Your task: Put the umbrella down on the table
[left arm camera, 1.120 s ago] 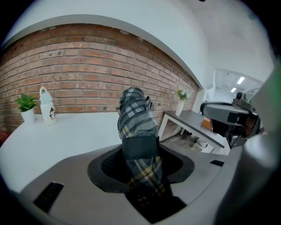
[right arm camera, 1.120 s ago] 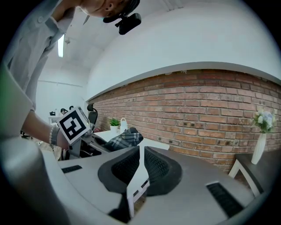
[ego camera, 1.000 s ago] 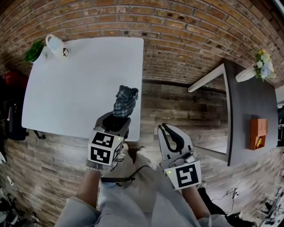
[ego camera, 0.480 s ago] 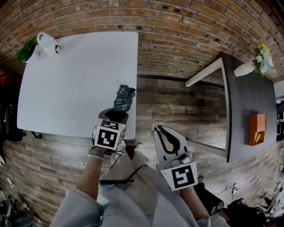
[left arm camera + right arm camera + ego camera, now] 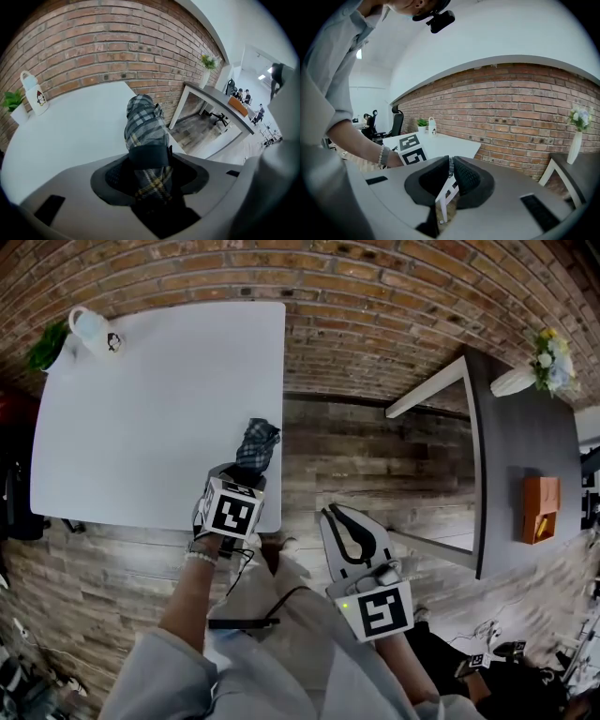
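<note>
Two grippers show in the head view, and only the left gripper (image 5: 242,474) carries anything: a folded plaid umbrella (image 5: 256,442). The umbrella sticks out ahead of its jaws, low over the white desk (image 5: 141,409), beside the desk's right edge and close to its near right corner. Whether its tip touches the desktop cannot be told. In the left gripper view the jaws stand well apart with the umbrella between them. Its black strap lies just ahead of the pads and its fabric rests against both of them. These jaws have just been opening. The gripper points steeply down over the desk's near edge.

The right gripper (image 5: 335,517) hangs off the desk, to the right of its near right corner, above the wooden floor (image 5: 375,465). Its jaws are closed together at the tips with nothing between them.

At the desk's far left corner stand a white bottle (image 5: 91,329) with a penguin picture and a small green plant (image 5: 49,345). A brick wall (image 5: 394,296) runs behind the desk. Well to the right of the white desk stands a dark desk (image 5: 525,437) bearing a vase of flowers (image 5: 525,379) and an orange box (image 5: 542,509).
</note>
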The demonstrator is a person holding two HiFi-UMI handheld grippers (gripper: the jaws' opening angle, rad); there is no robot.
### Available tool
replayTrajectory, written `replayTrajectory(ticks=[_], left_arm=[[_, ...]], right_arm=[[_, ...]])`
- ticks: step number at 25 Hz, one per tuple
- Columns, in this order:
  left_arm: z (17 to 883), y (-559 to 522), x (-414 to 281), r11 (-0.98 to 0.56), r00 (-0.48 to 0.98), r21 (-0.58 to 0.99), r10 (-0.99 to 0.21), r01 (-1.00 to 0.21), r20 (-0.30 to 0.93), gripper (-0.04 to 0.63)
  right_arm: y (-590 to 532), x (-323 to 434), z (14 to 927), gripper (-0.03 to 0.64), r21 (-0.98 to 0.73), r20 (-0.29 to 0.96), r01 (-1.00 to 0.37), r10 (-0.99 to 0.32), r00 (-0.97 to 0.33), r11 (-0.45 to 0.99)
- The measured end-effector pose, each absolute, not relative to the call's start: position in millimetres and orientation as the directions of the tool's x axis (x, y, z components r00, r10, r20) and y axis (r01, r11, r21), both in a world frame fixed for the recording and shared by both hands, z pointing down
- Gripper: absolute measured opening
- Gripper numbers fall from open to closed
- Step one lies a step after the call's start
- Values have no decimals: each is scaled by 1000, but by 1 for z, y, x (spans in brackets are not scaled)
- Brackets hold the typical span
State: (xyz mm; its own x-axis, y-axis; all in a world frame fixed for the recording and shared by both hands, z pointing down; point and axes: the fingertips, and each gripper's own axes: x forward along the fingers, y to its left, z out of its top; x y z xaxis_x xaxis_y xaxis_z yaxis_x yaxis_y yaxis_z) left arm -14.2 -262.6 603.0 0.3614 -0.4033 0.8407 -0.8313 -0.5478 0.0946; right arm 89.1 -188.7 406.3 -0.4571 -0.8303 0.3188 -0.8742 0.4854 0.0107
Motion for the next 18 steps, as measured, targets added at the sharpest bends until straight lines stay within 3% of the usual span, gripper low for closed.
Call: replayTrajectory(ticks=[10, 18], left_arm=[[600, -261, -12, -568, 392, 101, -418, -817, 819, 313], [560, -256, -21, -585, 446, 108, -472, -804, 760, 316]], right_arm=[[-190, 83, 406, 60, 11, 322, -869, -824, -466, 495], [-189, 81, 400, 60, 21, 319, -865, -823, -470, 502]])
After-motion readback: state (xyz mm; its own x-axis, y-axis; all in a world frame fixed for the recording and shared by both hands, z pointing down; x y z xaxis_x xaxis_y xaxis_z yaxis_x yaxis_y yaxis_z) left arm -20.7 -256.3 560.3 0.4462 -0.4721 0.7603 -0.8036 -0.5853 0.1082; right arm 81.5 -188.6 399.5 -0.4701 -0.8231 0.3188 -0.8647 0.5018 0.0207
